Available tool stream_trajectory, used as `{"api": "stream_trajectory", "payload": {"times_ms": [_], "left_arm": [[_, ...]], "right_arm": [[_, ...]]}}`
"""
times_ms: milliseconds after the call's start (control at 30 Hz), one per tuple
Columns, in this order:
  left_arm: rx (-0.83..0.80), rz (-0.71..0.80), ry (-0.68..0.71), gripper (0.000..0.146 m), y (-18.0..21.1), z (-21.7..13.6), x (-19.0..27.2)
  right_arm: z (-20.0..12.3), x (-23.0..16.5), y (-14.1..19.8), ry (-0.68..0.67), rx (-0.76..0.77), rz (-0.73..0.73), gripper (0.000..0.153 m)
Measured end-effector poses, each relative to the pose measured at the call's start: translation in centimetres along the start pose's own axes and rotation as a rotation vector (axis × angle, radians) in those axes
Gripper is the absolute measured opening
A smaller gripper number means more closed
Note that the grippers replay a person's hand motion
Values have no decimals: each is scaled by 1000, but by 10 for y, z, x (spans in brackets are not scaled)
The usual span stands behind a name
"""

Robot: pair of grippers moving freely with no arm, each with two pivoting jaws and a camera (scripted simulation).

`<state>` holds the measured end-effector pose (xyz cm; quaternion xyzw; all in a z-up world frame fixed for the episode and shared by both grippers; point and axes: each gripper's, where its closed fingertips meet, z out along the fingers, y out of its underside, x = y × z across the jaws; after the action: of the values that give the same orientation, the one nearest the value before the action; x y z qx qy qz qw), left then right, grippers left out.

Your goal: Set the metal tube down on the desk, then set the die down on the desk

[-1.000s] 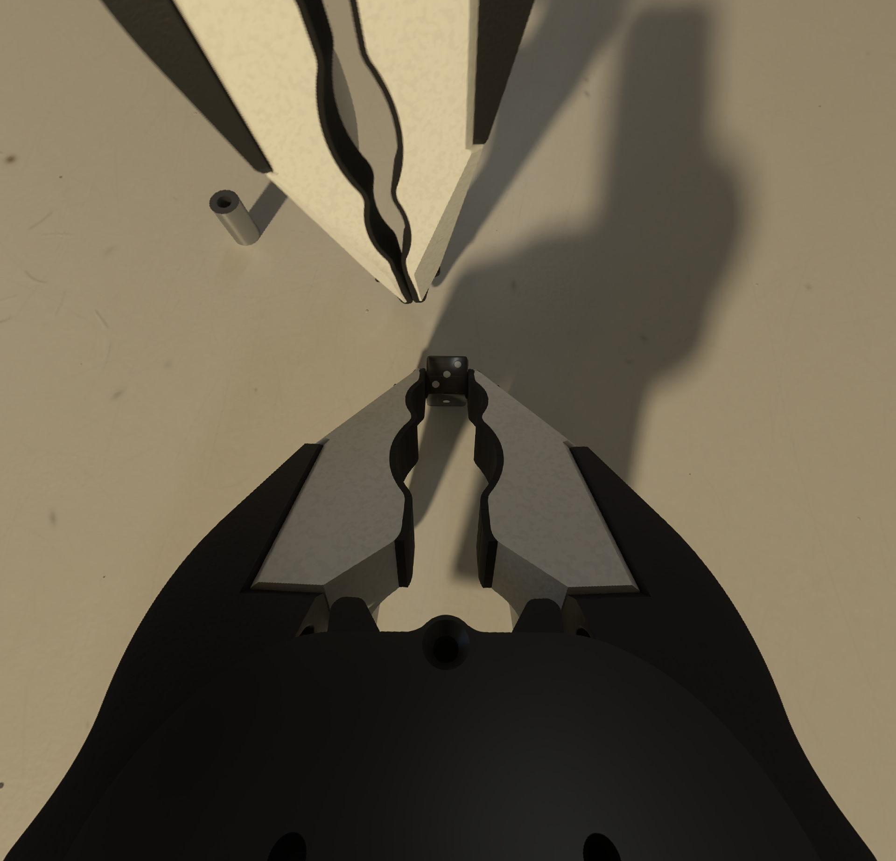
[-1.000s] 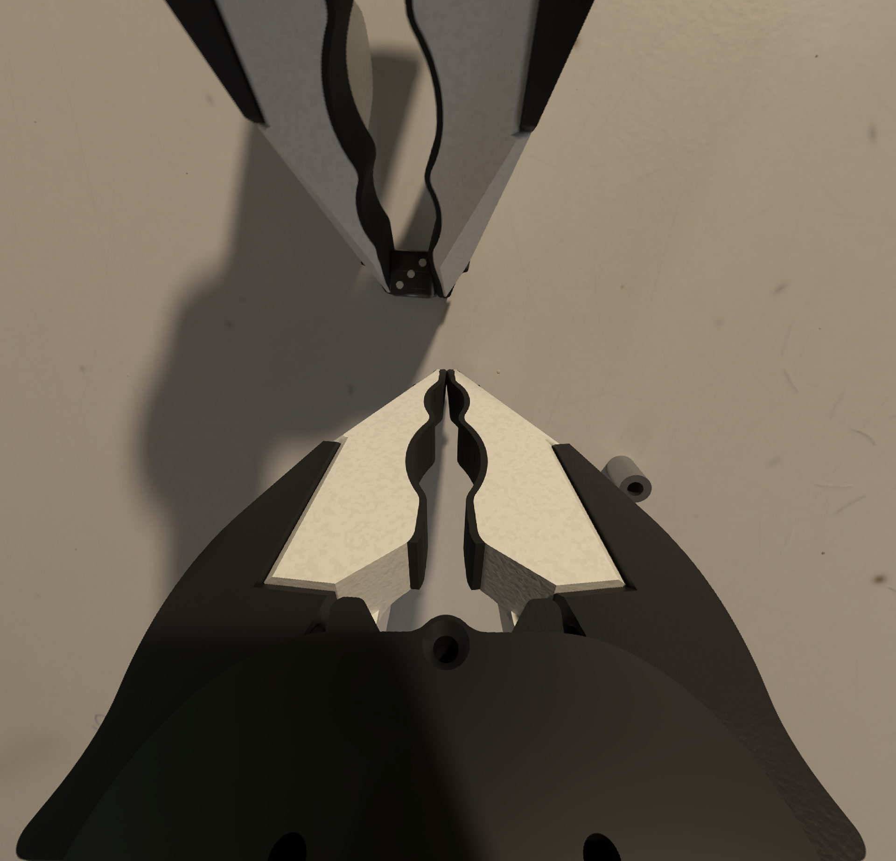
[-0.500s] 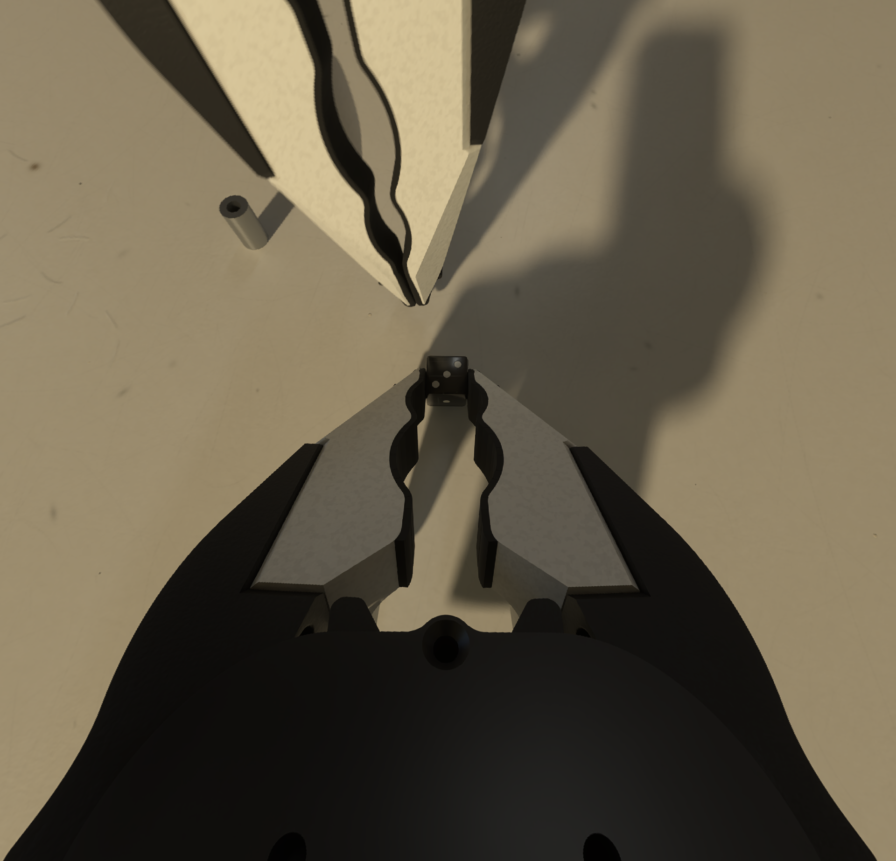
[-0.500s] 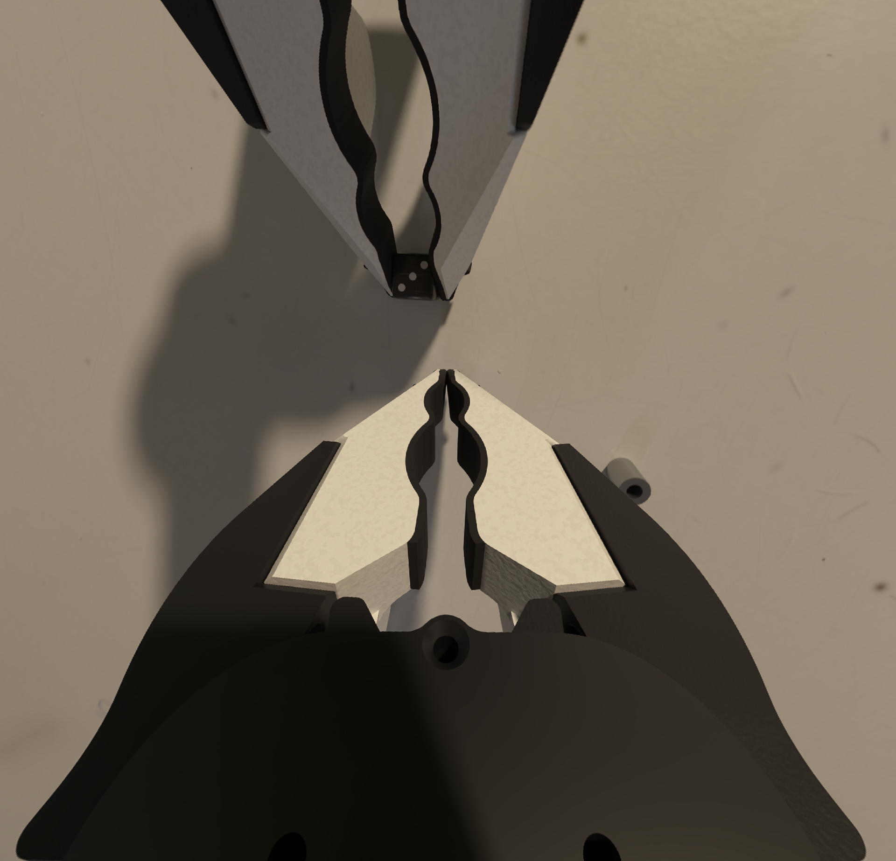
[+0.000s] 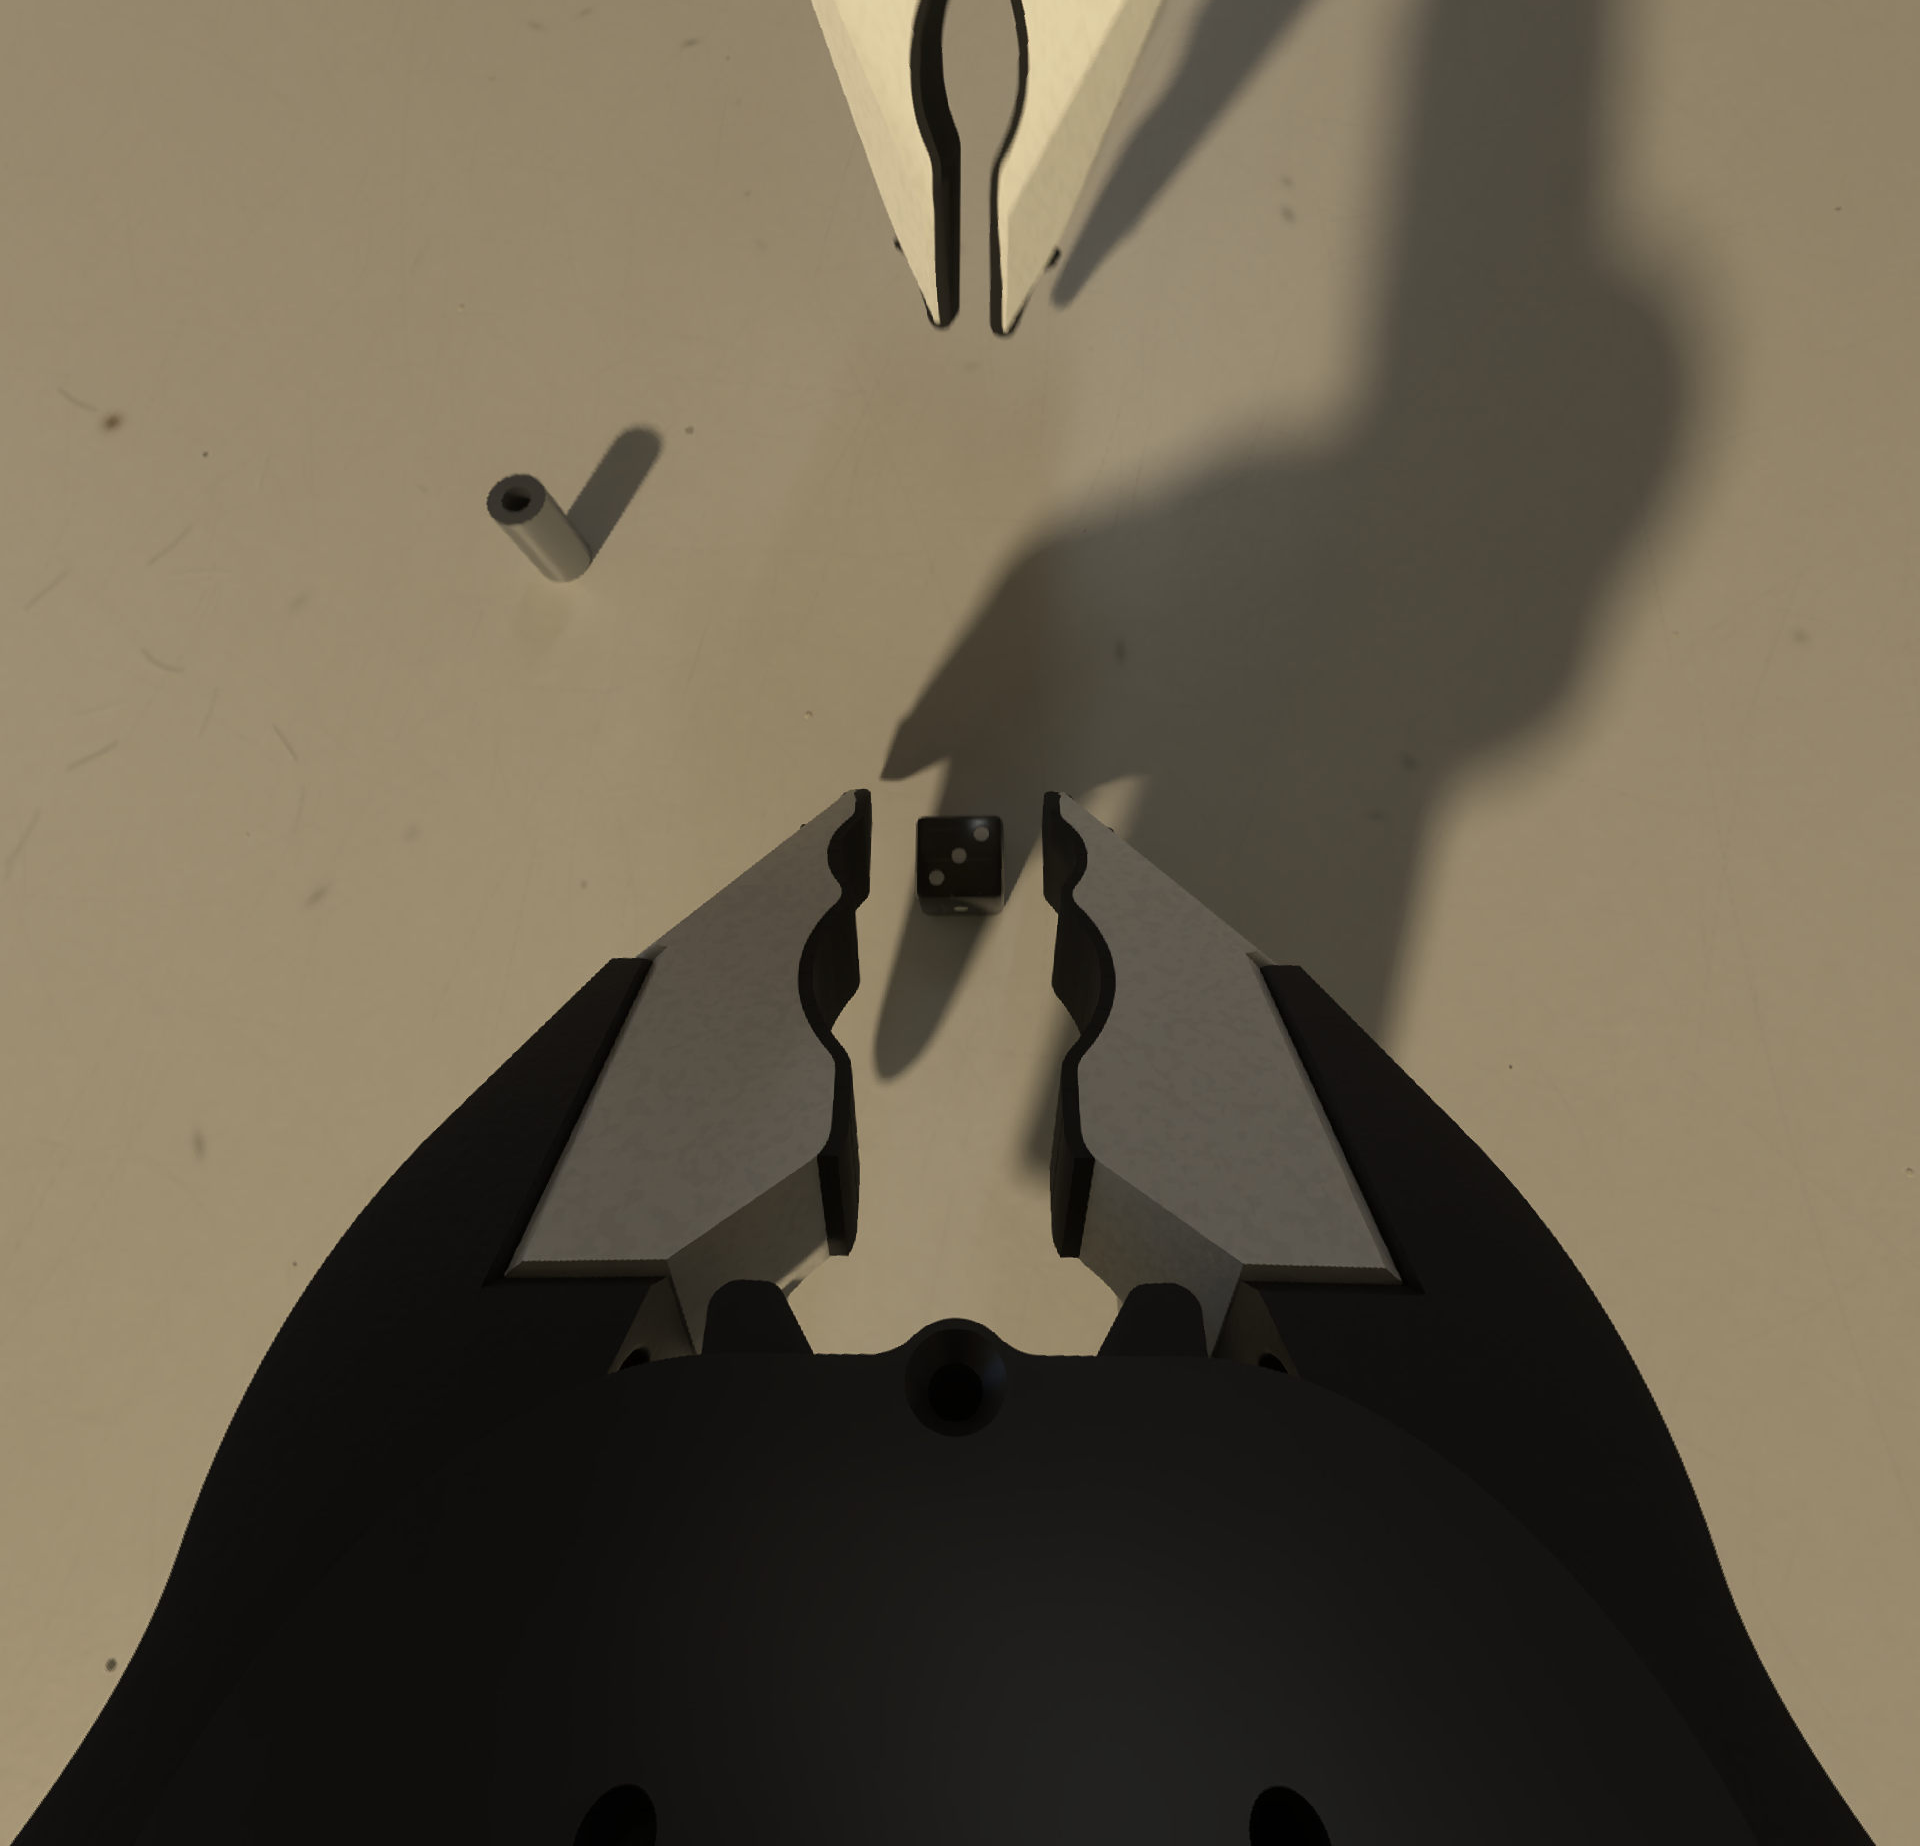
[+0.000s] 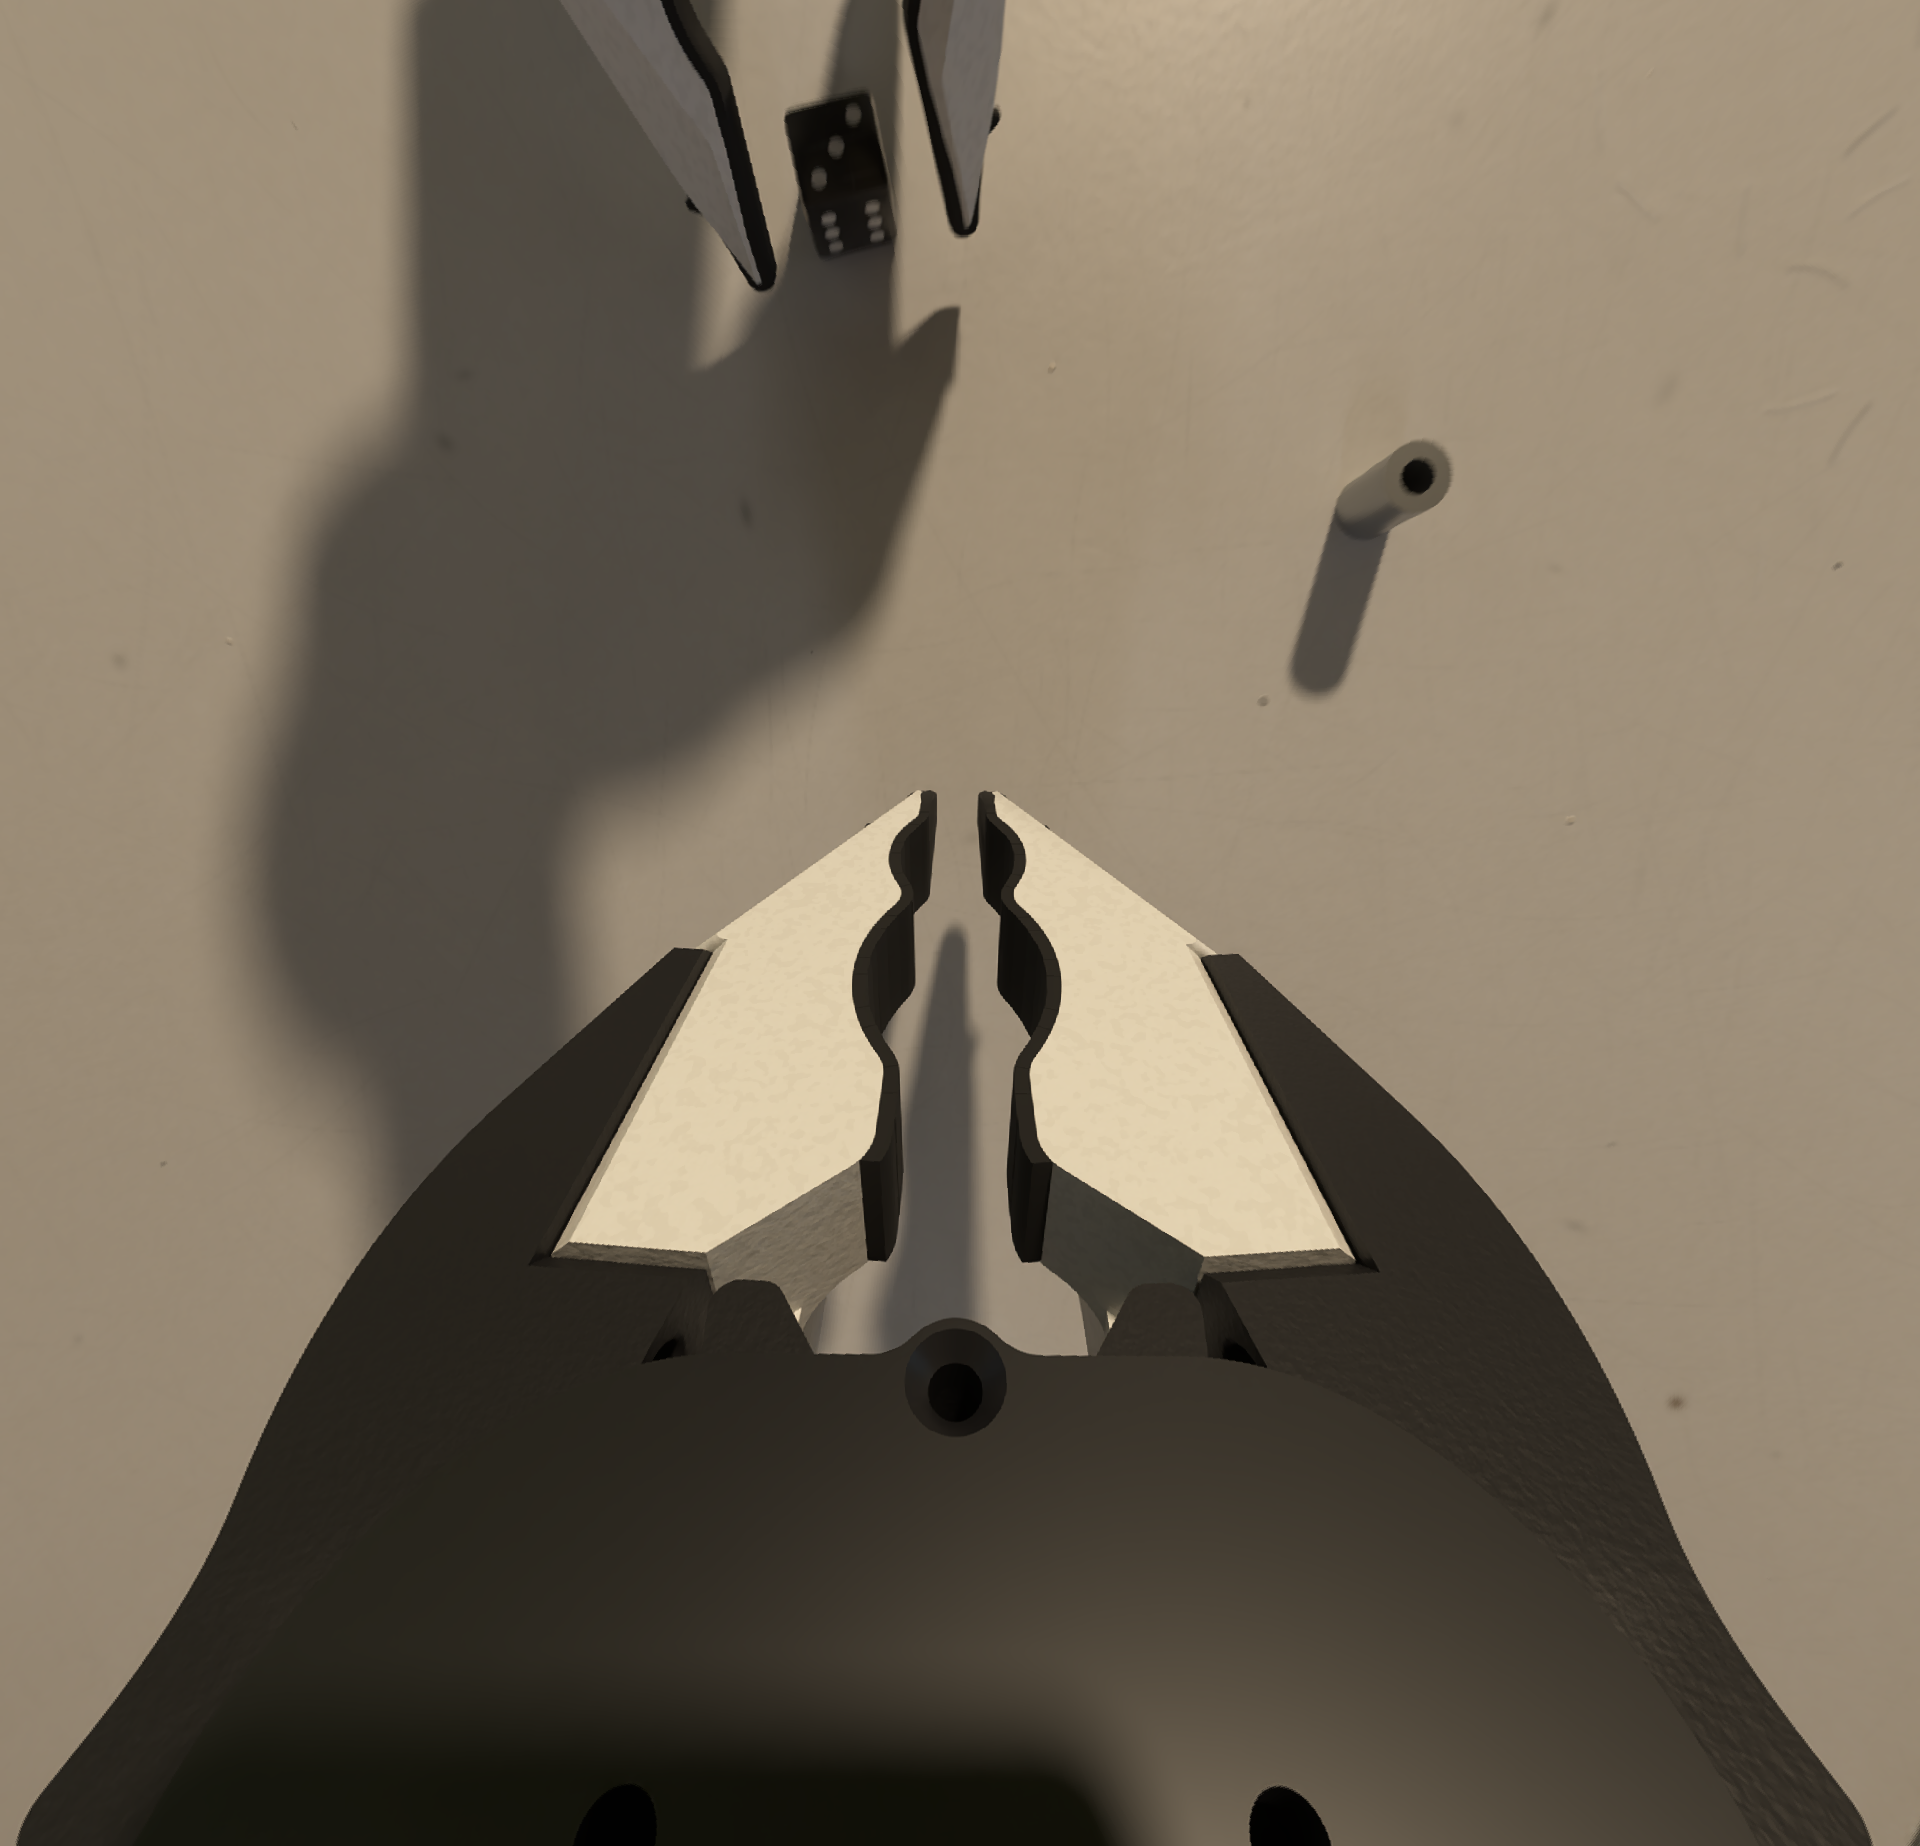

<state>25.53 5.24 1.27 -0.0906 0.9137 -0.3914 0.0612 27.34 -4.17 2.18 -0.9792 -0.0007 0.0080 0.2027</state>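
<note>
Your left claw (image 5: pixel 957 809) stands apart, die (image 5: pixel 959 864) freed on the tabletop (image 5: pixel 312 861); right claw (image 6: pixel 956 807) slightly parted, tube (image 5: pixel 538 529) down; just lift clear.

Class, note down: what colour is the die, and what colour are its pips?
The die is black with pale pips, clearest in the right wrist view.

Bare work surface, kind of place can't be pinned down further: nothing but a flat beige desk (image 5: pixel 312 861) top fills both views, no walls, furniture or room features in frame. Surface is matte with faint scratches and small dark specks, so a used bench or desk. Only small loose items on it: a short metal tube (image 5: pixel 538 529) standing upright and a black die (image 5: pixel 959 864), well apart. Hard directional light throws long dark shadows across the top.
</note>
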Motion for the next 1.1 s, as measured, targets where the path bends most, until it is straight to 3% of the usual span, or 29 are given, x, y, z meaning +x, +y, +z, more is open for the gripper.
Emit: {"api": "stream_trajectory", "payload": {"times_ms": [233,533,1100], "left_arm": [[-48,42,-10,37,-5,10,0],[-57,57,-21,14,-8,15,2],[93,-6,-62,13,-41,24,-11]], "right_arm": [[11,-1,6,51,18,6,6],[11,-1,3,69,105,20,5],[-17,6,-9,199,434,92,5]]}}
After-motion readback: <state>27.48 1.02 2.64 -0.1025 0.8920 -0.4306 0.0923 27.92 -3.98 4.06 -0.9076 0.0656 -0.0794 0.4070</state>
